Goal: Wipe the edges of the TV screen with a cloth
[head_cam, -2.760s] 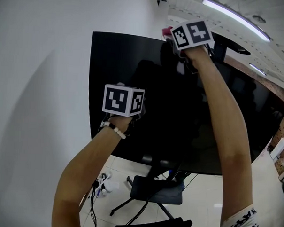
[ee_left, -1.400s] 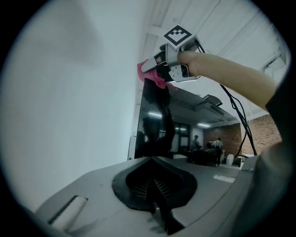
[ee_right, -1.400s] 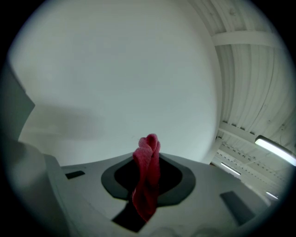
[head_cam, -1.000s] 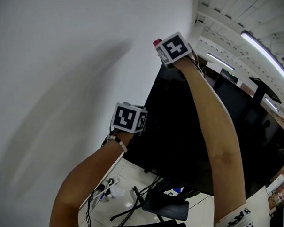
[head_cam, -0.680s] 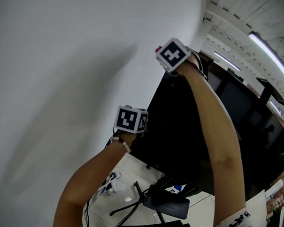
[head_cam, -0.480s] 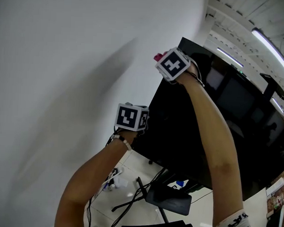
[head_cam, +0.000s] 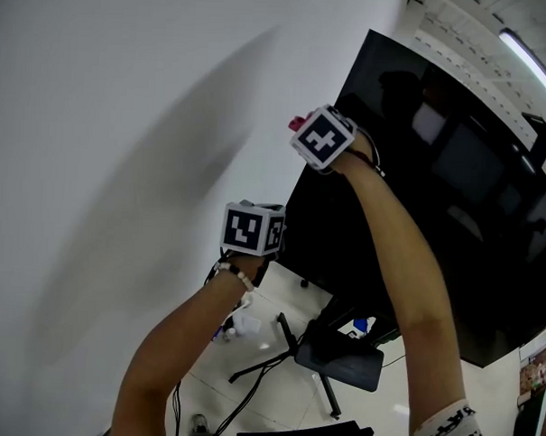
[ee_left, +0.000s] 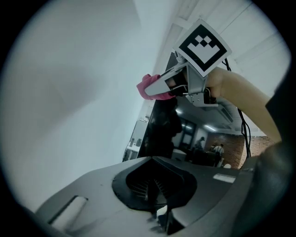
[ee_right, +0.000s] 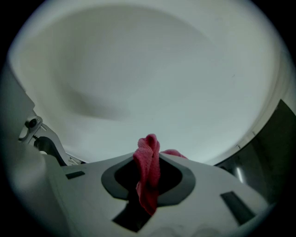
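A plain white wall [head_cam: 122, 161] fills the left side of the head view. In front of it the left gripper [head_cam: 253, 230] is held up just off the lower part of the TV's left edge, on an arm with a beaded bracelet [head_cam: 231, 272] at the wrist. In its own view the left gripper [ee_left: 155, 192] has its jaws closed together with nothing between them, and it looks up along that edge. Higher and slightly to the right, the right gripper [head_cam: 320, 139] is clamped on a pink cloth [head_cam: 298, 123], a bunched fold of which pokes out past the jaw tips. The right gripper view shows the pink cloth [ee_right: 148, 173] pinched upright between the jaws, facing mostly wall, with the dark TV edge at the far right. The cloth sits just at the left edge of the TV screen [head_cam: 437, 175], about halfway up it; whether it touches the frame cannot be told. The black screen slants away to the right and mirrors the room's lights. Below it, a dark stand [head_cam: 339, 360] and loose cables [head_cam: 247, 392] rest on the tiled floor [head_cam: 283, 403]. A ceiling light [head_cam: 533, 57] runs along the upper right corner.
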{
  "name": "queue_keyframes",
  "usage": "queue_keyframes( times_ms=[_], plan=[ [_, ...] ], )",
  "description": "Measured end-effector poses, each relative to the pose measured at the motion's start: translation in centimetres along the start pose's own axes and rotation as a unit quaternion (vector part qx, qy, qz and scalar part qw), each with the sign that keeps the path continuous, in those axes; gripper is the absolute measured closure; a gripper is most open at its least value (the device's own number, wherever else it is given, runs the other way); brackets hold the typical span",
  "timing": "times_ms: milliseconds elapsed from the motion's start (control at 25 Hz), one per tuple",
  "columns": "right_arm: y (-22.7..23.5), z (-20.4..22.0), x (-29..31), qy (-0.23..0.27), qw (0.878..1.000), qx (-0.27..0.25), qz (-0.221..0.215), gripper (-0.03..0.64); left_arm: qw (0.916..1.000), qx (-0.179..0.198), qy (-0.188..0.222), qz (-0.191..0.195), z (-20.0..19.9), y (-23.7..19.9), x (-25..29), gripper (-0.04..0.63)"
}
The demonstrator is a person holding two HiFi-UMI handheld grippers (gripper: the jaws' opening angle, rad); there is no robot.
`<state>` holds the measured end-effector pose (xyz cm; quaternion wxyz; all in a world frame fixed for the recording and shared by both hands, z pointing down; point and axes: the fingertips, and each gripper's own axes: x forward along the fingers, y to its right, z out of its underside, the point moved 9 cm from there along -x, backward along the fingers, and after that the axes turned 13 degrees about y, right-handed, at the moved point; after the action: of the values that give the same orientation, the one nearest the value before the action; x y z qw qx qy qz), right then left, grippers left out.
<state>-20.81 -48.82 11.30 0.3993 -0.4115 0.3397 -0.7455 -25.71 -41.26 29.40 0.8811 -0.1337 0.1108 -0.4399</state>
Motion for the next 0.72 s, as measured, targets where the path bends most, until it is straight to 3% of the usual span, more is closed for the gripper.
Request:
queue_keyframes(
  times_ms=[120, 480, 720],
  plan=[
    [-2.5, 1.0, 0.6, -0.01, 1.0, -0.019, 0.001, 0.528, 0.9999, -0.007, 0.002, 0.01, 2.1, -0.4, -1.0, 0.598],
    [-12.9, 7.6, 6.6, -0.048, 0.998, -0.011, -0.039, 0.528, 0.9978, -0.031, -0.058, -0.008, 11.9, -4.9, -2.4, 0.598],
    [-16.9, 10.6, 8.4, -0.039, 0.997, 0.031, -0.051, 0.528, 0.9971, -0.013, -0.069, -0.03, 14.0, -5.7, -3.3, 0.598]
  ],
)
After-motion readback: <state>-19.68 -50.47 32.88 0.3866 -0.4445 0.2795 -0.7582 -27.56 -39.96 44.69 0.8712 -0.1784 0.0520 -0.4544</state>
